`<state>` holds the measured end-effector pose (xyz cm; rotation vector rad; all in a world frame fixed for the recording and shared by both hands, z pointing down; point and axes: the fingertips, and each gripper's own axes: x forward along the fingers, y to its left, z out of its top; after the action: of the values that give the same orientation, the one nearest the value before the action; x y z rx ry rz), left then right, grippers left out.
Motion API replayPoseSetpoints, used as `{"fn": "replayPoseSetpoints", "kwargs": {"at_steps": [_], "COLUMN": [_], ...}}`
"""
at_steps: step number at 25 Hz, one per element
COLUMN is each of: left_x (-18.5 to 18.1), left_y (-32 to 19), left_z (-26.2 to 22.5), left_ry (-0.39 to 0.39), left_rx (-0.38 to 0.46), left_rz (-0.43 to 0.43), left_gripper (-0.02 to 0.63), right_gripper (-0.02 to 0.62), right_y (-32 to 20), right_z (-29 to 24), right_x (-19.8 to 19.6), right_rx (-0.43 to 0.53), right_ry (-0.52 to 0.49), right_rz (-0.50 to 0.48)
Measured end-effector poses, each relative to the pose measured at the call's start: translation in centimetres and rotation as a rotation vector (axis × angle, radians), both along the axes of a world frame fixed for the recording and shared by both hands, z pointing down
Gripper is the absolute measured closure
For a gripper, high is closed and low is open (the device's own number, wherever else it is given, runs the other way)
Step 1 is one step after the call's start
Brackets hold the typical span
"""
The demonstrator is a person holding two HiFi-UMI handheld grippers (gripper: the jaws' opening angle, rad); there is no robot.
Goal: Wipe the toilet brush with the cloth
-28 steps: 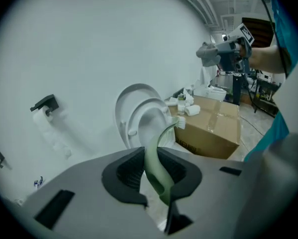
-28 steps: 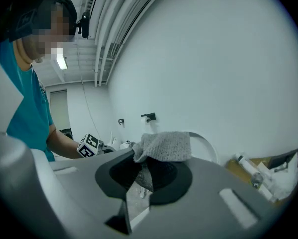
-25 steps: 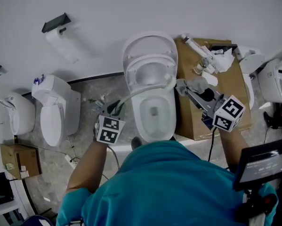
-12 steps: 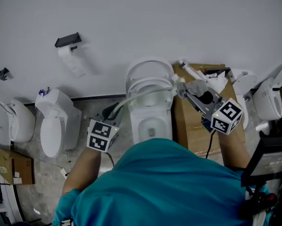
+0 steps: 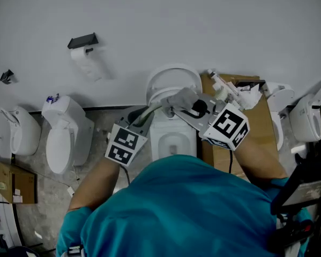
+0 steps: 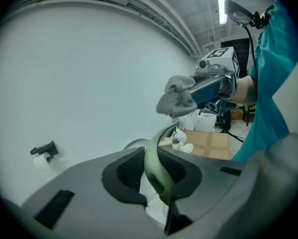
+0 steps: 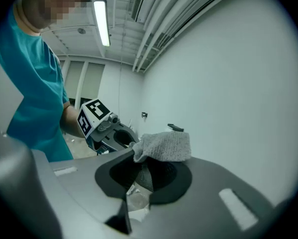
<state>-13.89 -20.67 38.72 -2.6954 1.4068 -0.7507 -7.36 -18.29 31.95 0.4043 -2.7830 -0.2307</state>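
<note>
Lately, in the head view, both grippers had been raised, and the right gripper (image 5: 176, 103) had been carried from the cardboard box (image 5: 256, 106) at right to frame centre, over the toilet (image 5: 173, 141). The cloth (image 5: 183, 96) was thereby brought just beside the toilet brush (image 5: 151, 111) held by the left gripper (image 5: 136, 123); wiping was judged about to begin. In the left gripper view, the jaws were clamped, nearly closed, on the toilet brush's curved shaft. In the right gripper view, the jaws were pinched on the cloth; contact with the toilet brush could not be confirmed. No writing could be read, only square markers (image 5: 224, 127).

The speckled floor (image 5: 98, 143) carries several white toilets (image 5: 61, 143) and a flat cardboard box (image 5: 259, 119).
</note>
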Motion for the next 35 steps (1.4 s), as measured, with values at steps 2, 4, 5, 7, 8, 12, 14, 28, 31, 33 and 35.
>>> {"fn": "replayPoseSetpoints", "kwargs": {"at_steps": [2,4,5,7,8,12,14,28,31,33,35], "left_x": [0.6,1.0,1.1,1.2,1.1,1.2,1.2,-0.3,-0.7,-0.9,-1.2], "left_y": [0.1,0.3,0.5,0.7,0.9,1.7,2.0,2.1,2.0,1.9,1.8], "left_z": [-0.1,-0.3,-0.4,-0.7,-0.8,-0.8,-0.7,0.4,0.9,1.1,1.4], "left_ry": [0.008,0.021,0.027,0.041,0.047,0.06,0.064,0.405,0.485,0.536,0.581], "left_rx": [0.002,0.005,0.006,0.007,0.006,0.003,-0.007,-0.229,-0.279,-0.31,-0.338], "left_rz": [0.014,0.024,0.028,0.034,0.036,0.04,0.038,-0.027,-0.046,-0.057,-0.069], "left_gripper": [0.537,0.537,0.537,0.537,0.537,0.537,0.537,0.537,0.537,0.537,0.537], "right_gripper": [0.554,0.554,0.554,0.554,0.554,0.555,0.555,0.555,0.555,0.555,0.555], "right_y": [0.6,0.9,0.9,0.8,0.7,0.8,0.6,-4.0,-5.0,-5.8,-6.5], "right_z": [0.9,1.8,2.2,2.9,3.2,3.9,4.3,7.1,7.4,7.3,7.3], "right_x": [-2.0,-3.2,-3.6,-4.0,-4.1,-3.6,-3.1,4.3,6.2,7.3,8.2], "right_rx": [0.004,0.0,0.002,0.017,0.025,0.055,0.093,0.429,0.497,0.546,0.592], "right_ry": [0.045,0.077,0.094,0.128,0.143,0.194,0.233,0.588,0.663,0.715,0.765], "right_rz": [-0.033,-0.045,-0.045,-0.038,-0.034,-0.008,0.012,0.261,0.305,0.336,0.363]}}
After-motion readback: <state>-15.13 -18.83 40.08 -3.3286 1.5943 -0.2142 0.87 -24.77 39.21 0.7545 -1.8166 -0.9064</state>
